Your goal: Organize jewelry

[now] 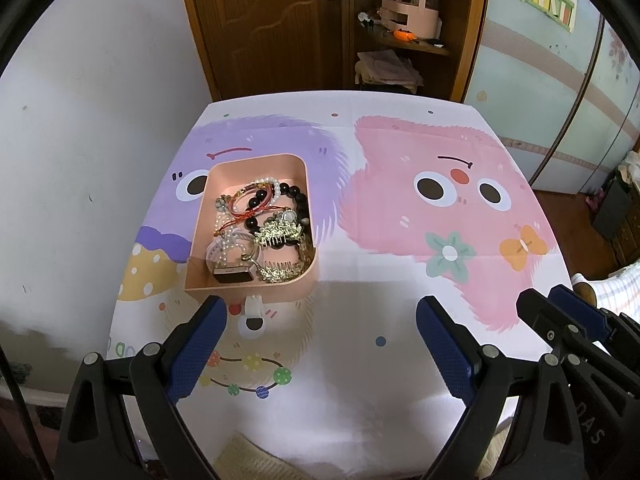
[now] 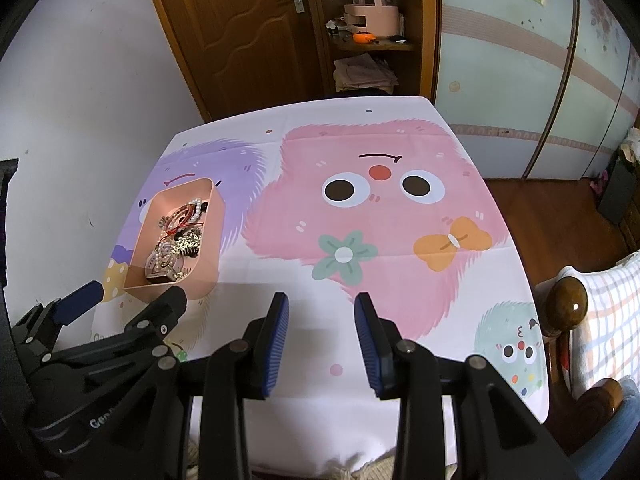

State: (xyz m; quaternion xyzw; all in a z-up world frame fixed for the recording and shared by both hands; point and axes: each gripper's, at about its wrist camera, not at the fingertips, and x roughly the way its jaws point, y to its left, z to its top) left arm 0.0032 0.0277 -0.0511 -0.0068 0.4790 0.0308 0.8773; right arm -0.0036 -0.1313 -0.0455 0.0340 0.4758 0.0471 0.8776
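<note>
A pink tray [image 1: 200,236] sits on the left of the table and also shows in the right wrist view [image 2: 216,232]. It holds a tangle of jewelry [image 1: 264,224]: a black bead bracelet, pearl strands, red cord bracelets, gold hair combs and a small dark box. My left gripper [image 1: 320,312] is open and empty, hovering just in front of the tray; it also shows in the right wrist view [image 2: 132,292]. My right gripper [image 2: 322,304] is open and empty over the table's front middle; it also shows in the left wrist view [image 1: 548,300].
The table carries a cartoon-print cloth [image 2: 380,216] with pink and purple monsters. A white wall is to the left. A wooden door and shelf [image 1: 396,40] stand behind. A wooden chair with checked cloth [image 2: 592,304] is at the right.
</note>
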